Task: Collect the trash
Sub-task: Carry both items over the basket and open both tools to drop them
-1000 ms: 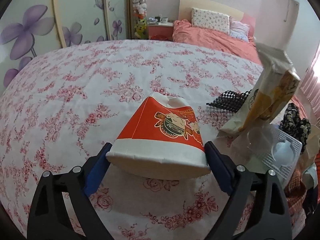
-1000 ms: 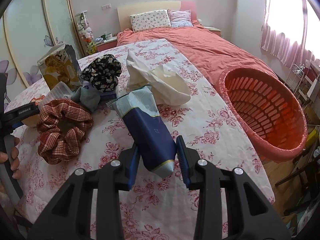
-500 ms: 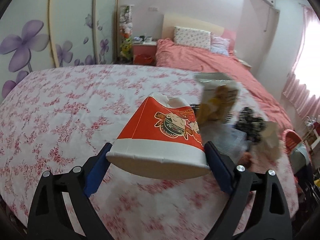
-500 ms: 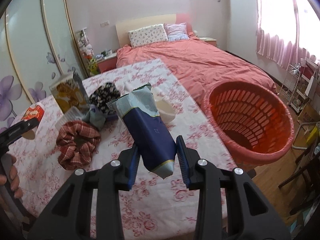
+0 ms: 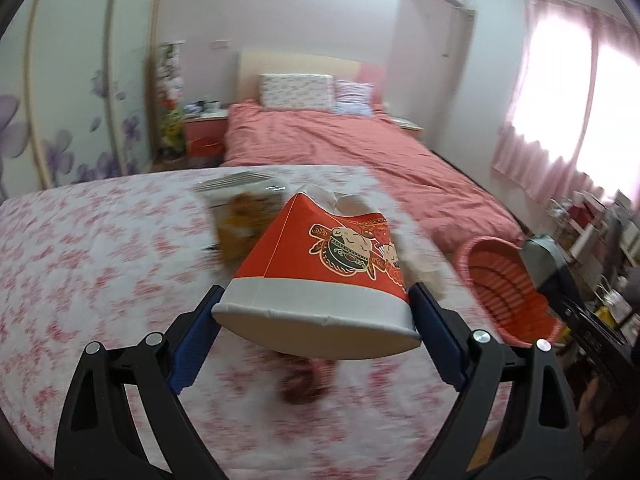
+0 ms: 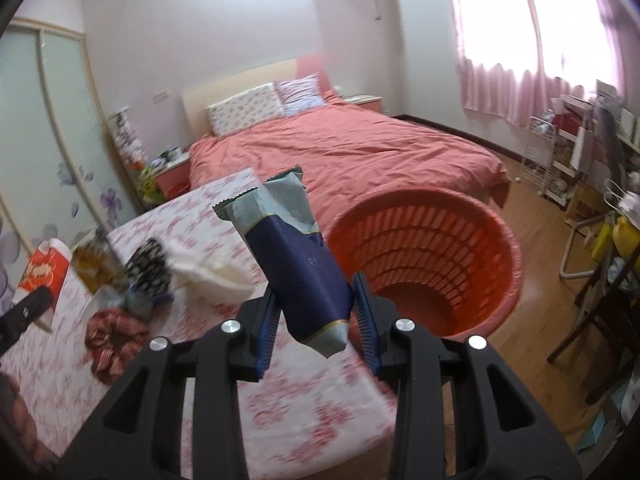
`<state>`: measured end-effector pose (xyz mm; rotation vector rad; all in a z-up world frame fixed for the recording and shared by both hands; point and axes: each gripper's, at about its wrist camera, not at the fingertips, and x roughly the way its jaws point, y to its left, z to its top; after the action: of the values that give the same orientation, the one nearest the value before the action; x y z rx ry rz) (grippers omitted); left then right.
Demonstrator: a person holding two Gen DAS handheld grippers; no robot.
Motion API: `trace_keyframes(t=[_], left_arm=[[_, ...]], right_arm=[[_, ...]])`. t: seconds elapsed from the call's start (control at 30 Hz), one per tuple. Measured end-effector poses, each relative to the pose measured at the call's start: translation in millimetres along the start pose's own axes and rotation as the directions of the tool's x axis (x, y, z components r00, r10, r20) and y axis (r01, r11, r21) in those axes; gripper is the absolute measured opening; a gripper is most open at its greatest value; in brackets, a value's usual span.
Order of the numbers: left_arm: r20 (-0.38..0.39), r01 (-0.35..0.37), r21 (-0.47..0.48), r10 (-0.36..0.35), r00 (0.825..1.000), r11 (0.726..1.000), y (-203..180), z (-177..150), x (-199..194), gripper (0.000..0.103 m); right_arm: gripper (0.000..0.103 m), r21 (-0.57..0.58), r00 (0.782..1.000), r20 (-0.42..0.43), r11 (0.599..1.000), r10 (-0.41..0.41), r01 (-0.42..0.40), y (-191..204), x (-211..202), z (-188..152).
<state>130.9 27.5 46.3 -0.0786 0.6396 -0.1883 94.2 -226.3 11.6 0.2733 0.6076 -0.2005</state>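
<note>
Bedroom: floral pink-and-white tablecloth (image 6: pixel 304 412) covers a table whose right edge stands just beside a round orange slatted plastic basket (image 6: pixel 500 240) on bare wood floor (image 6: pixel 532 332). Basket interior looks unfilled as far as visible. Right gripper (image 6: pixel 316 320) is clenched on a navy-and-pale-green foil wrapper (image 6: pixel 300 264), held upright beside the basket rim. Left gripper (image 5: pixel 316 324) clamps a red-and-white paper cup (image 5: pixel 320 276) by its rim, above the cloth. Red plaid scrunchie (image 6: pixel 114 330) and crumpled white paper (image 6: pixel 208 268) lie on the table.
</note>
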Motion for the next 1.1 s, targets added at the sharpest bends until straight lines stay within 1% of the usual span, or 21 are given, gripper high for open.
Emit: trace_keyframes(t=[0.1, 0.17, 0.27, 0.3, 0.4, 0.53, 0.73, 0.93, 0.97, 1.1], left_arm=[[-0.001, 0.063, 0.022, -0.063, 0.998, 0.998, -24.5, 4.4, 6.8, 0.090], [-0.005, 0.116, 0.042, -0.116, 0.993, 0.992, -45.3, 7.0, 12.2, 0.090], [-0.007, 0.166, 0.077, -0.166, 0.986, 0.983, -73.5, 8.7, 20.7, 0.090], [-0.013, 0.189, 0.092, -0.189, 0.982, 0.978, -85.6, 8.8, 24.9, 0.090], [-0.028, 0.233, 0.120, -0.231, 0.972, 0.965, -104.7, 7.8, 39.9, 0.090], [-0.070, 0.298, 0.150, -0.290, 0.954, 0.943, -133.5, 3.6, 60.1, 0.090], [-0.118, 0.341, 0.184, -0.324, 0.939, 0.922, -170.3, -2.1, 85.2, 0.090], [-0.154, 0.359, 0.202, -0.332, 0.931, 0.911, -197.5, -3.3, 107.1, 0.090], [-0.161, 0.359, 0.205, -0.330, 0.930, 0.911, -202.7, -3.2, 111.9, 0.091], [-0.203, 0.363, 0.203, -0.324, 0.924, 0.909, -212.7, -7.5, 127.5, 0.091]], right_arm=[[0.036, 0.044, 1.000, 0.015, 0.999, -0.027, 0.026, -19.7, 1.3, 8.9], [0.036, 0.067, 0.999, 0.022, 0.997, -0.045, 0.043, -31.6, 3.3, 14.4], [0.036, 0.101, 0.997, 0.027, 0.993, -0.068, 0.065, -50.0, 9.3, 21.0], [0.036, 0.115, 0.997, 0.025, 0.991, -0.072, 0.069, -56.1, 12.5, 23.3], [0.036, 0.146, 0.996, 0.022, 0.986, -0.084, 0.079, -71.8, 20.5, 26.7], [0.036, 0.170, 0.996, 0.020, 0.982, -0.089, 0.085, -89.8, 31.7, 32.2], [0.036, 0.195, 0.996, 0.022, 0.977, -0.092, 0.086, -113.6, 48.1, 39.5], [0.036, 0.230, 0.997, 0.011, 0.970, -0.079, 0.075, -133.6, 68.1, 45.4], [0.037, 0.236, 0.997, 0.009, 0.969, -0.077, 0.072, -135.6, 71.4, 46.1], [0.047, 0.265, 0.998, 0.009, 0.963, -0.060, 0.055, -145.8, 86.5, 47.8]])
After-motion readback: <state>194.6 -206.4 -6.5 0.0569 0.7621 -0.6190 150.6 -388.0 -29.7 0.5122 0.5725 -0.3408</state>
